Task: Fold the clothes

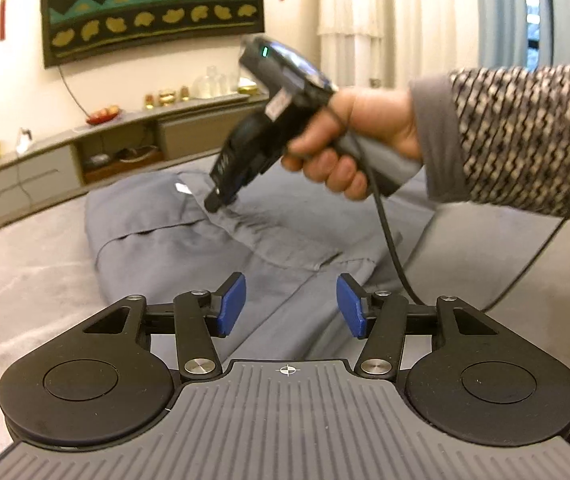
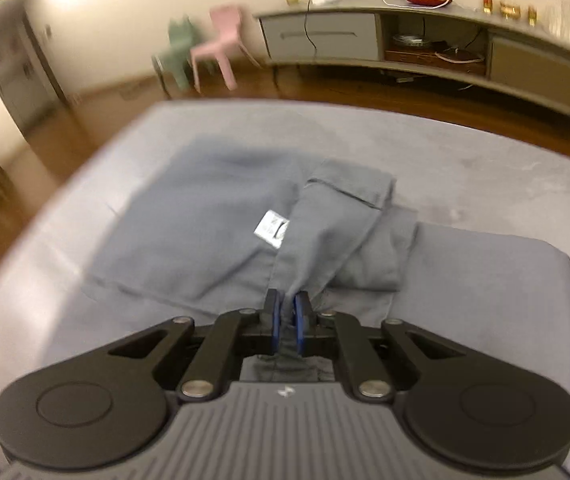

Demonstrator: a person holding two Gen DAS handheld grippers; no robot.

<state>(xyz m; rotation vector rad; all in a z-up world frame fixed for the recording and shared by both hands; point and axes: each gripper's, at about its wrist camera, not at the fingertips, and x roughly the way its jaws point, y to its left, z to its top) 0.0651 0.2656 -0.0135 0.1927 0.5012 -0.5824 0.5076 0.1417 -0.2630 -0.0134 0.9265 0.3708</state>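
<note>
A grey-blue garment lies partly folded on a grey padded surface. My left gripper is open and empty, its blue pads apart just above the near part of the garment. In the left wrist view my right gripper comes in from the right, held in a hand, its tip on the cloth. In the right wrist view my right gripper is shut on a lifted fold of the garment, which stretches away from the pads. A white label shows beside that fold.
A long low TV cabinet stands against the far wall, with a wall hanging above. A black cable hangs from the right gripper. Pink and green small chairs stand on the wooden floor past the surface's edge.
</note>
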